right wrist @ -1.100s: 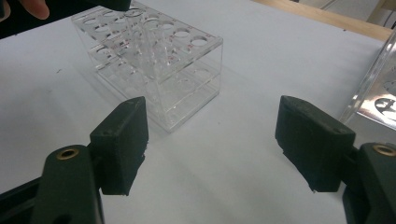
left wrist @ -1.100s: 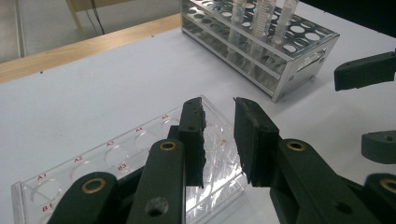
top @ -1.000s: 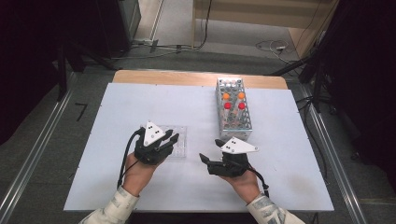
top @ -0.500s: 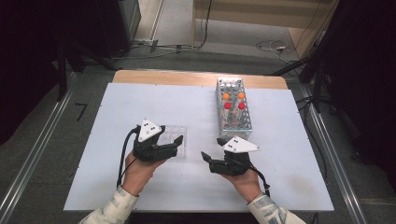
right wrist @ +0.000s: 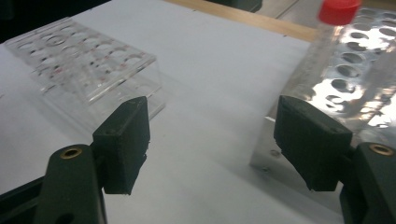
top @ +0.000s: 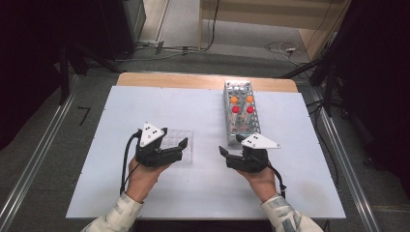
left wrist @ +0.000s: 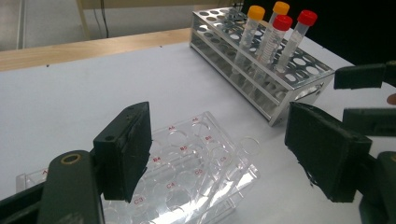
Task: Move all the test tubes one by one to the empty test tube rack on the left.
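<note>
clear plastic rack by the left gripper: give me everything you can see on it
The clear plastic rack is a transparent, acrylic-looking block with rows of round holes, labelled in small red letter-number codes such as B4 and C4. Every hole in view is empty. It lies flat on the white table, left of the metal tube rack. The left gripper hovers over its near end with jaws open; no contact is evident.

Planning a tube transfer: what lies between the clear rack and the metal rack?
Bare white table, seen in the high view, between the clear rack and the metal rack.
</note>
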The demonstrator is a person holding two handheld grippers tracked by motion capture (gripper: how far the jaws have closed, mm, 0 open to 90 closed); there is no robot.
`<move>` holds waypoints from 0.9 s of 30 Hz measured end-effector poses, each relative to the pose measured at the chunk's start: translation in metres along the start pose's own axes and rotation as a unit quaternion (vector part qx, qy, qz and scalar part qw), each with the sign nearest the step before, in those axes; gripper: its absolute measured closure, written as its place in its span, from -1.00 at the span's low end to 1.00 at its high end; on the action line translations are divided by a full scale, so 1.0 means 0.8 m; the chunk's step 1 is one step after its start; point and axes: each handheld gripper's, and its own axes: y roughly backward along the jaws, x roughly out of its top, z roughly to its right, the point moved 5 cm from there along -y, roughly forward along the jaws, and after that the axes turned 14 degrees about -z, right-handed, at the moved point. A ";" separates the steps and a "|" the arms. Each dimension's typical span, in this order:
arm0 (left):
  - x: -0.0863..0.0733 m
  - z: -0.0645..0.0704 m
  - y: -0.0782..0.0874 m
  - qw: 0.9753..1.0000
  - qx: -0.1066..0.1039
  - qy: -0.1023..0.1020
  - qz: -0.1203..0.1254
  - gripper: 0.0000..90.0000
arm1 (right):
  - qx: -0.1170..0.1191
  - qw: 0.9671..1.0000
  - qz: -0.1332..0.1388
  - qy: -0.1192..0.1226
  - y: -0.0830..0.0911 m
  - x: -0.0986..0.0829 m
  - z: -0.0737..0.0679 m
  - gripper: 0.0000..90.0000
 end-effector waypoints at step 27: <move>-0.001 -0.009 0.003 1.000 0.016 0.009 0.010 -0.48 | -0.125 0.987 0.001 -0.104 -0.037 0.034 0.112 -0.04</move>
